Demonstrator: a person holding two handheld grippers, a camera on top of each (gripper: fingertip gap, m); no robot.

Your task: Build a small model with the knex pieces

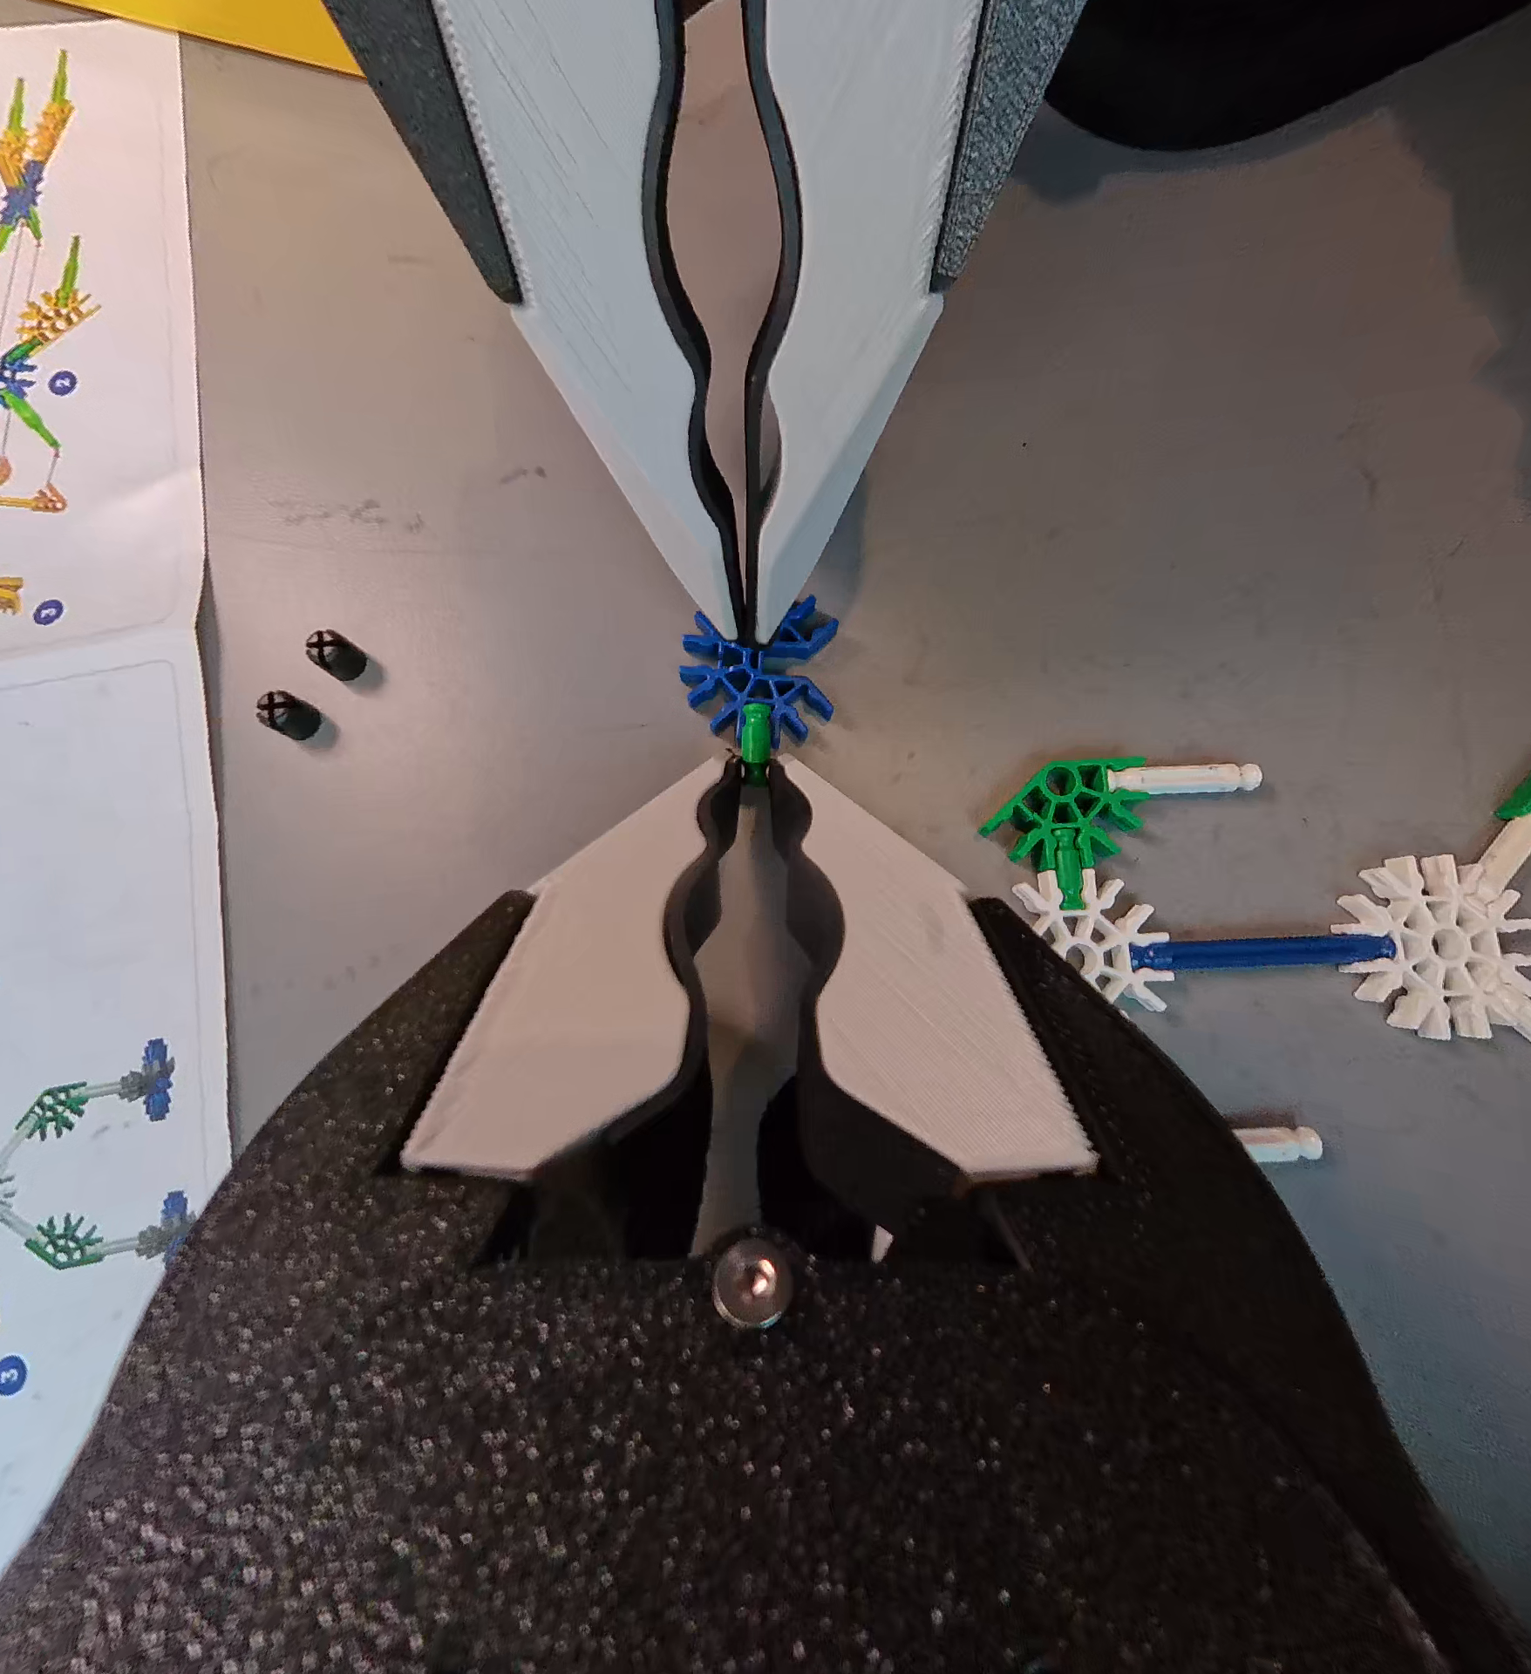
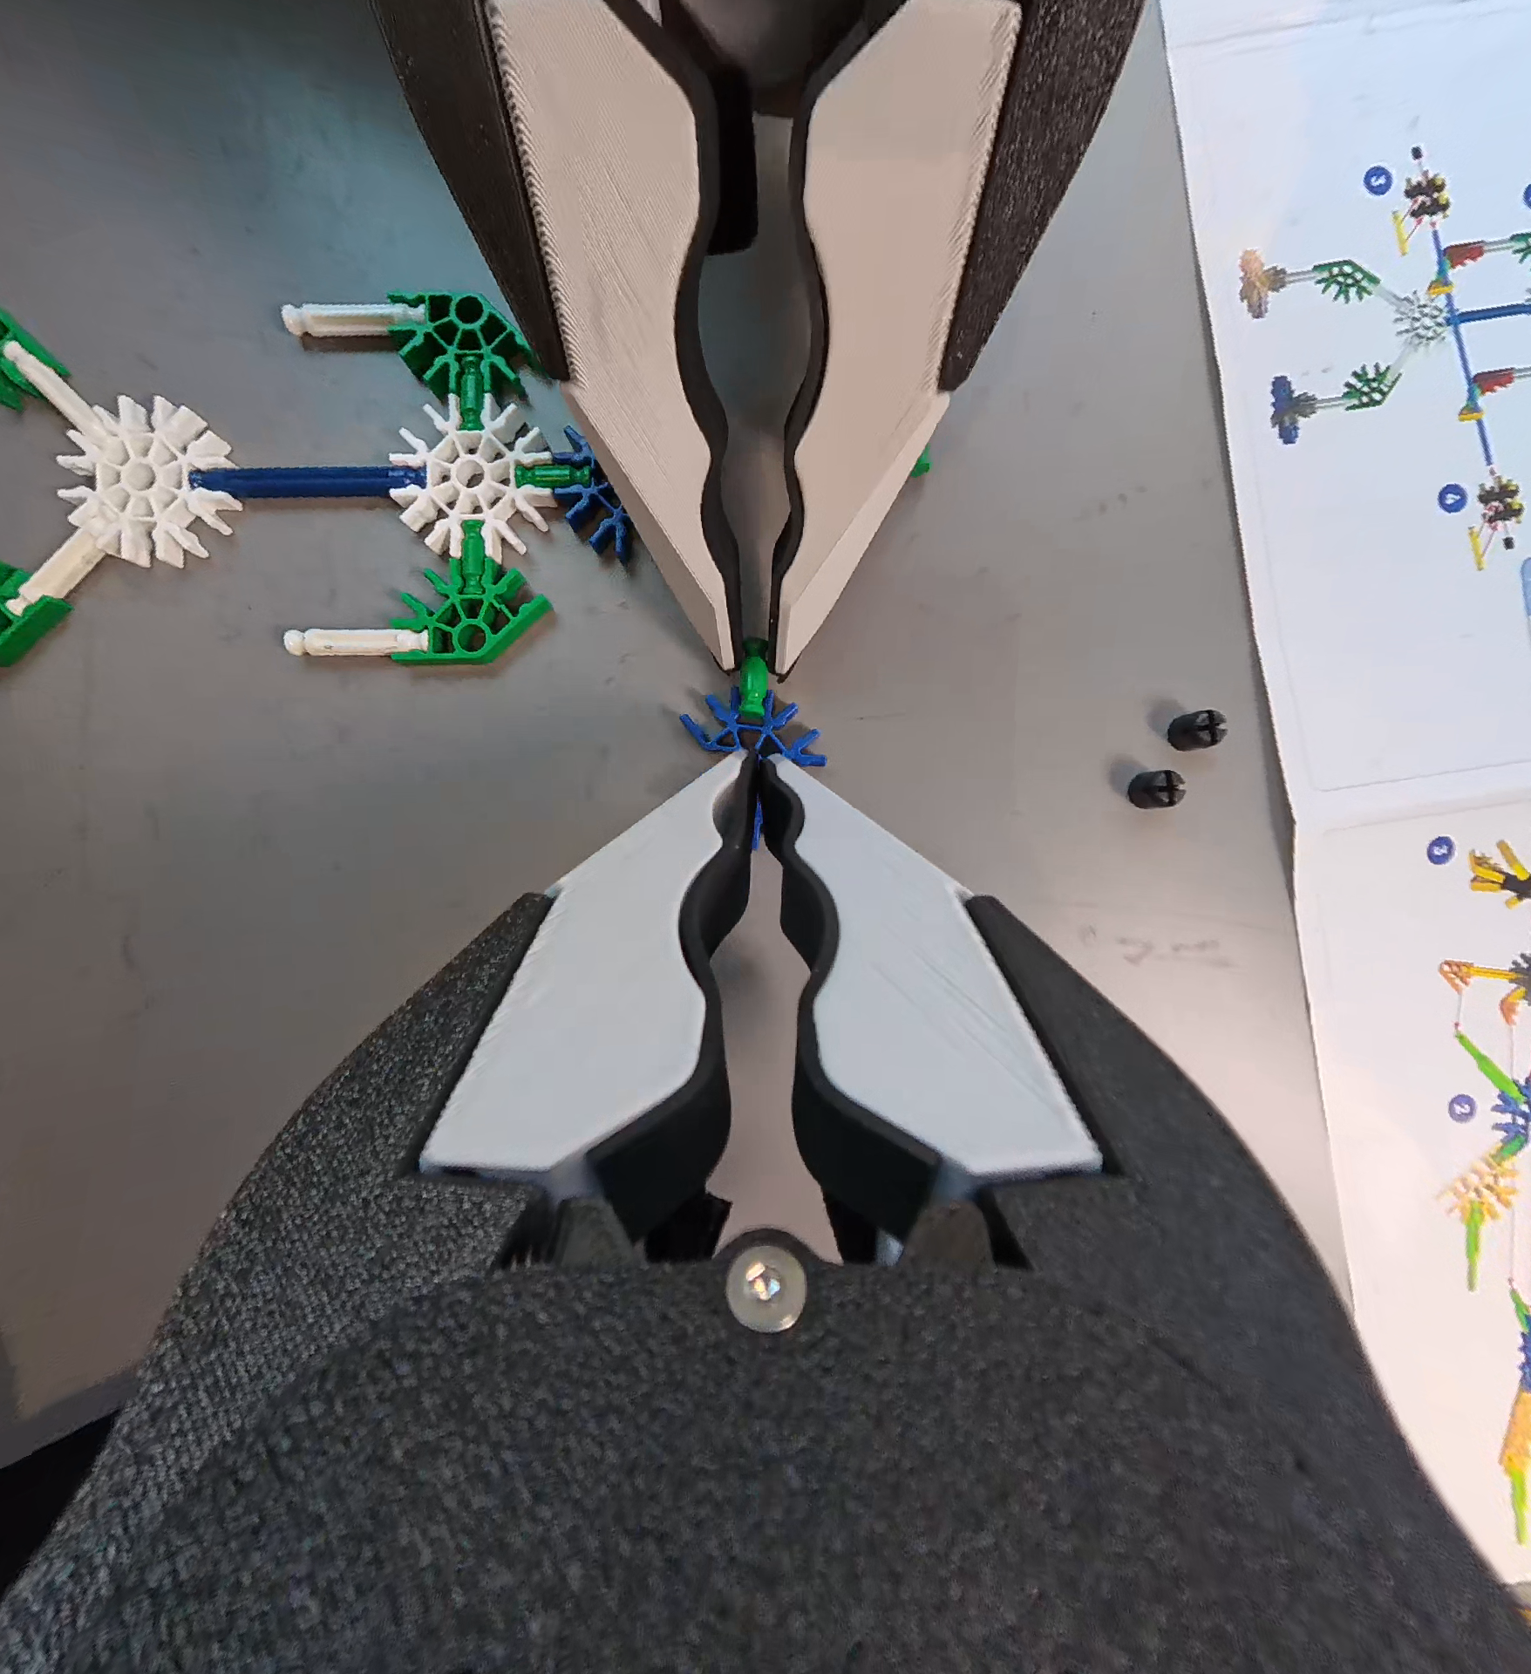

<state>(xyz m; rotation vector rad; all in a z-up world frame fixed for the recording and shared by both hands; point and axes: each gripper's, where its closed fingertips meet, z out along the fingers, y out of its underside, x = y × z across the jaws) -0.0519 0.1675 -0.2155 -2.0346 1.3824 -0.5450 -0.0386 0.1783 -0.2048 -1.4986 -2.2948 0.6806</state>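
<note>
Left wrist view: showing the left gripper [image 1: 751, 770] from behind, its pale fingers nearly together and pinching a short green plastic rod [image 1: 754, 738]; the right gripper [image 1: 748, 625] is coming in from the top of the picture.
Right wrist view: showing the right gripper [image 2: 755, 763] from behind, its fingers narrowed onto a blue snowflake-shaped plastic connector [image 2: 748, 729]; the left gripper [image 2: 753, 659] is facing it from above.
Joint: the green rod [image 2: 753, 675] is sitting in a slot of the blue connector [image 1: 757, 675], the pair being held tip to tip above the grey tabletop [image 1: 1197, 543].
Only in the right wrist view: the whole flat assembly of white snowflake connectors, green fan connectors, white rods and a dark blue rod [image 2: 291, 480] is lying to the side, with a second blue connector [image 2: 599, 507] at its end.
Both views: two small black caps [image 1: 313, 684] are lying near a printed instruction sheet [image 1: 64, 815].
Containers: none are showing in either view.
</note>
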